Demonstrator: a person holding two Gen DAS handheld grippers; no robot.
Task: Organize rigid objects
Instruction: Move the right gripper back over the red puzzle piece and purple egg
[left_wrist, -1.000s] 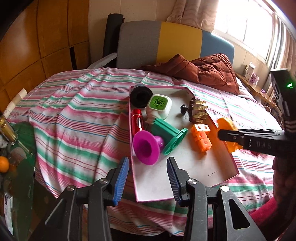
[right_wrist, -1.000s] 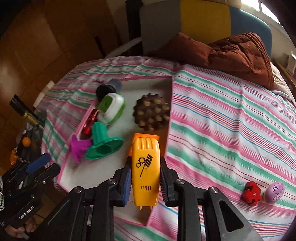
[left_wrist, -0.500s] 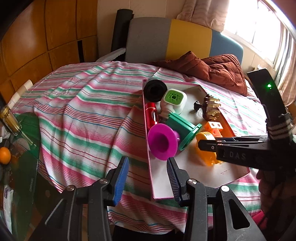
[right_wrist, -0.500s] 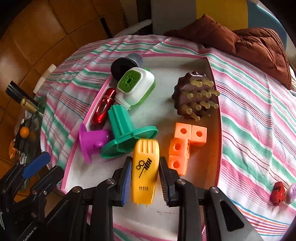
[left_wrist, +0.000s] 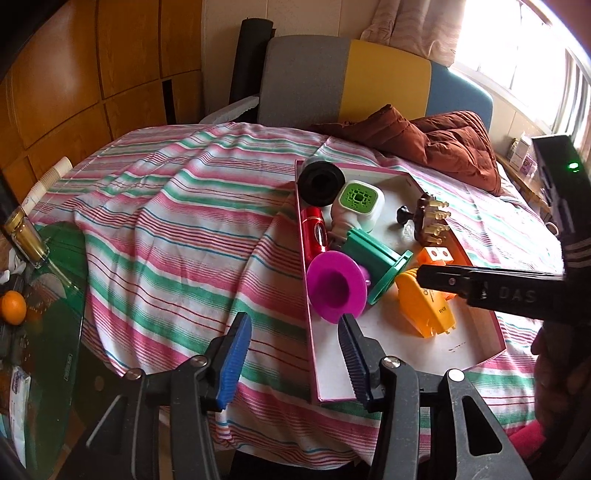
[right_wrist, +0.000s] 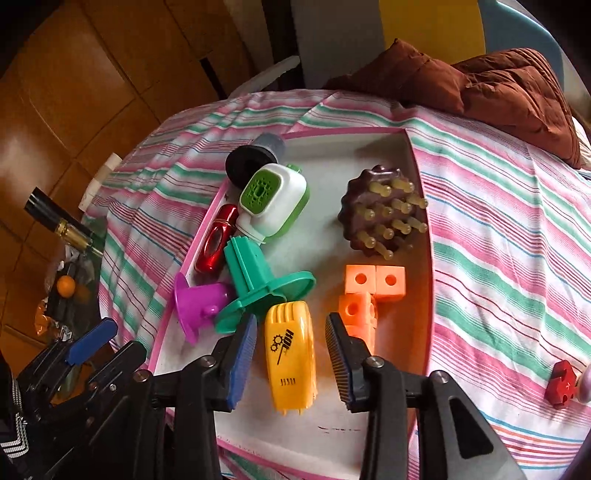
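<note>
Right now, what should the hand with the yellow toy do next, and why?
Probably lift the right gripper straight up and away. Its jaws are opening, and the yellow toy lies loose between them on the floor of the pink tray. A red block waits outside on the cloth.

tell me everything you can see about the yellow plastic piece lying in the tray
The yellow piece is glossy moulded plastic, long and rounded, with ridges on its far end, a black gear emblem on top, small slots and short prongs on its near end. It lies flat on the white floor of the pink-rimmed tray, lengthwise between the fingers of the right gripper, whose jaws are opening, with gaps on both sides. Its far end is at the green flanged part; contact is unclear.
</note>
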